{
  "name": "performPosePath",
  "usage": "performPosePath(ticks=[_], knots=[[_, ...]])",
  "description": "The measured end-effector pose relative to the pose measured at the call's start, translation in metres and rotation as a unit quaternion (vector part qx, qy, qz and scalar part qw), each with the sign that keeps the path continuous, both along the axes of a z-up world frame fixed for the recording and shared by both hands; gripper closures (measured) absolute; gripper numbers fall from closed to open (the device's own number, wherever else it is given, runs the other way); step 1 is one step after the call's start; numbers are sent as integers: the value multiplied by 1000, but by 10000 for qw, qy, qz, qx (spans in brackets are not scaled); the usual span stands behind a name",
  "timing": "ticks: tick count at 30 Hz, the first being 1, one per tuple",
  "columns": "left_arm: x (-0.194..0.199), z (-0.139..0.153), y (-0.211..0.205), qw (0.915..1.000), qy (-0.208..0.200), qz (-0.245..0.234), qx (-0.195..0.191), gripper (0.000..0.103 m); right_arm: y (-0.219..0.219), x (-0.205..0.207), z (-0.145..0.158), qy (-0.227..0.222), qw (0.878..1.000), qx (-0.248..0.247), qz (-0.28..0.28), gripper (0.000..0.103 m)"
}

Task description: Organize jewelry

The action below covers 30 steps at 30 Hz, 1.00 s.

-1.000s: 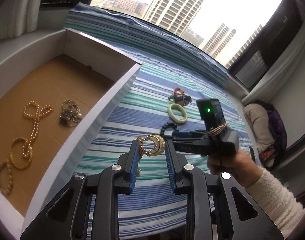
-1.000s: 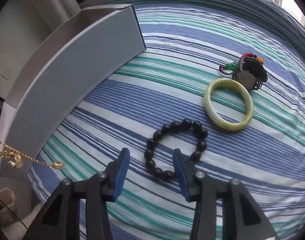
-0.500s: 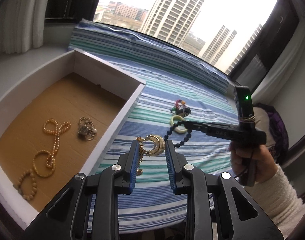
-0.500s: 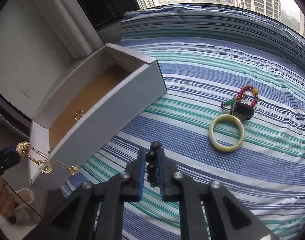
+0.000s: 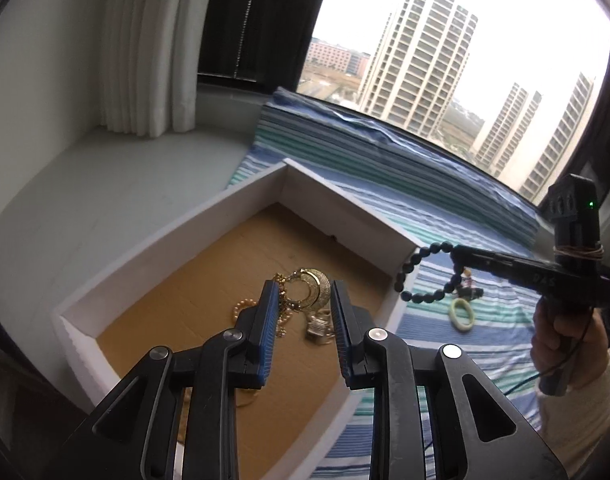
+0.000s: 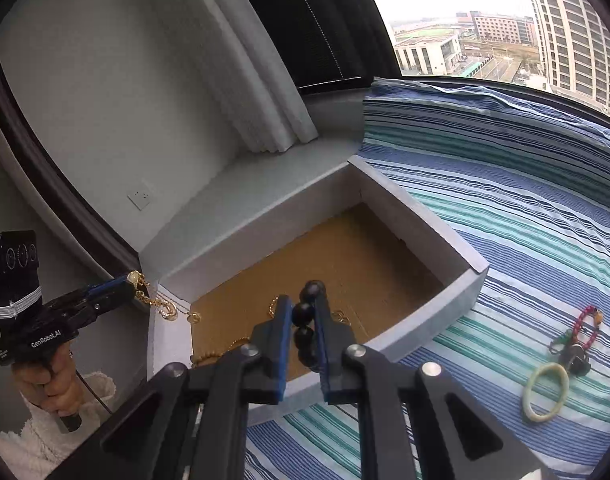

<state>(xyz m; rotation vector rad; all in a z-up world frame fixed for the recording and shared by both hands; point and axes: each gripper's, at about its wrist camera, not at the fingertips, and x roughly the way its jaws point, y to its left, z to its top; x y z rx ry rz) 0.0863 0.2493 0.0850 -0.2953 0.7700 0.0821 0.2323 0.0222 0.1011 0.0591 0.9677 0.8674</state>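
Observation:
A white box with a brown cardboard floor sits on the striped cloth; it also shows in the right wrist view. My left gripper is shut on a gold crescent necklace and holds it above the box; its chain hangs over the box's near corner. My right gripper is shut on a black bead bracelet, which dangles beside the box's right wall. Pearl strands and a silver piece lie in the box.
A pale green bangle, a red bead string and a dark round piece lie on the striped cloth right of the box. A white curtain hangs at the back left by the window sill.
Both grippers have risen and swung left toward the box. The right gripper closed on the black bracelet and lifted it off the cloth. The left carried the gold necklace over the box.

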Motion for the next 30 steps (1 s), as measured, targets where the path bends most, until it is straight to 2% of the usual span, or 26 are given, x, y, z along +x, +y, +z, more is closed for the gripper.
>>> performPosePath(ticks=[3, 7, 10, 13, 15, 17, 19, 21, 25, 30], knots=[[13, -31, 29, 9990, 290, 339, 33, 78, 30, 17, -19, 23, 9998, -206, 61, 91], [28, -71, 61, 9950, 736, 672, 64, 78, 61, 43, -54, 66, 9974, -716, -60, 91], [32, -91, 69, 9916, 983, 824, 160, 77, 83, 61, -81, 41, 9935, -1132, -119, 91], [39, -106, 72, 9885, 1137, 943, 329, 76, 96, 69, -95, -49, 9925, -1204, -188, 89], [39, -111, 74, 9862, 1183, 1067, 447, 72, 99, 69, -91, -154, 9943, -1023, -252, 86], [36, -109, 74, 9850, 1168, 1163, 509, 48, 95, 66, -77, -188, 9977, -572, -314, 77], [30, -102, 71, 9847, 1067, 1242, 593, 36, 85, 61, -60, -329, 9984, -194, -414, 71], [25, -94, 65, 9853, 974, 1223, 692, 34, 73, 52, -42, -544, 9976, 0, -425, 70], [12, -75, 39, 9873, 759, 1126, 819, 22, 36, 30, -20, -870, 9948, 102, -514, 56], [1, -64, -11, 9891, 489, 860, 1090, 15, -15, -12, -22, -1168, 9909, -277, -615, 55]])
